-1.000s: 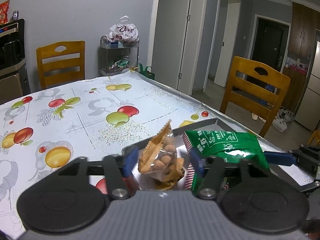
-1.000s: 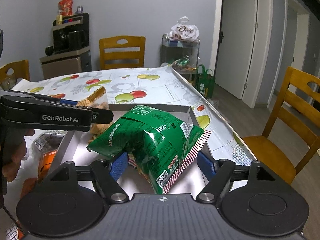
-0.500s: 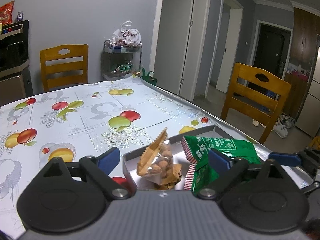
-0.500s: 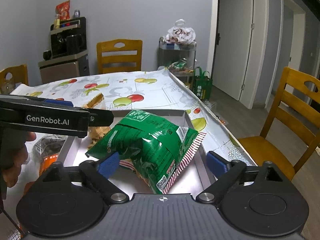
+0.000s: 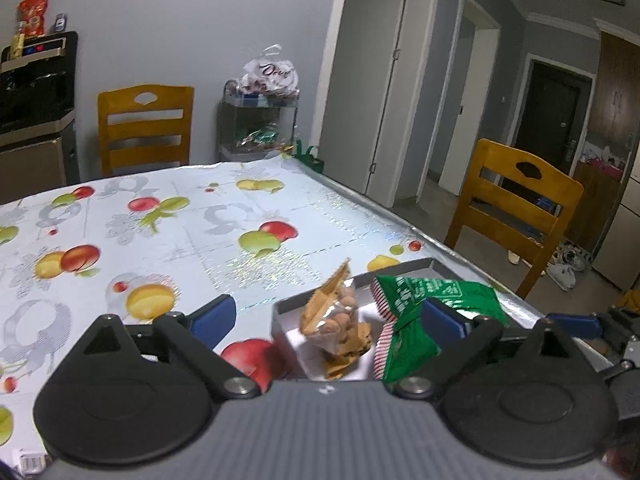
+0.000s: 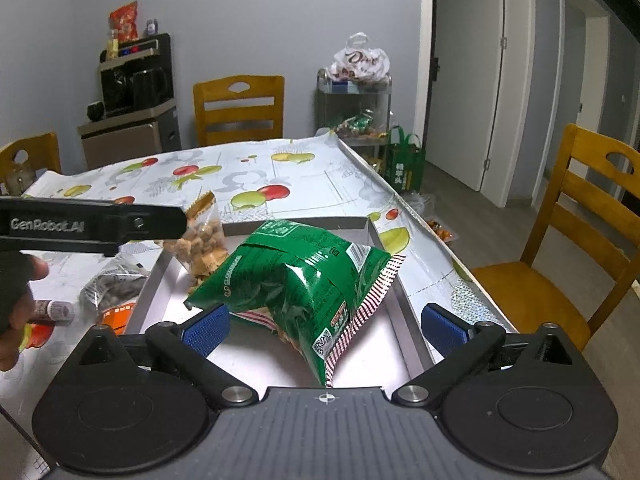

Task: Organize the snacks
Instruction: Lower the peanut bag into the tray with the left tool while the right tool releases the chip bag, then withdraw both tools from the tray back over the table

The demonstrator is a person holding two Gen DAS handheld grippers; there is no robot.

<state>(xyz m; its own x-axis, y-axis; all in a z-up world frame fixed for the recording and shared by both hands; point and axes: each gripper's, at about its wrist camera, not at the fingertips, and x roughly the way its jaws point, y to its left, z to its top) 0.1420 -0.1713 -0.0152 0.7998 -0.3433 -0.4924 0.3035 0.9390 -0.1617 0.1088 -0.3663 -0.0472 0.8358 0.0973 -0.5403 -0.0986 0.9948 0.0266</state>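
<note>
Both grippers have let go and spread since a second ago: left gripper and right gripper are gaping wide, gripping nothing. Green bag and nut pouch are sitting in the tray.

"GenRobot.AI" marks the left gripper; "Dove" the white bag.

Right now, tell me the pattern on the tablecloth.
The tablecloth is white with printed red, yellow and green fruit, clearest in the left wrist view.

Close wrist views, shared tray
</note>
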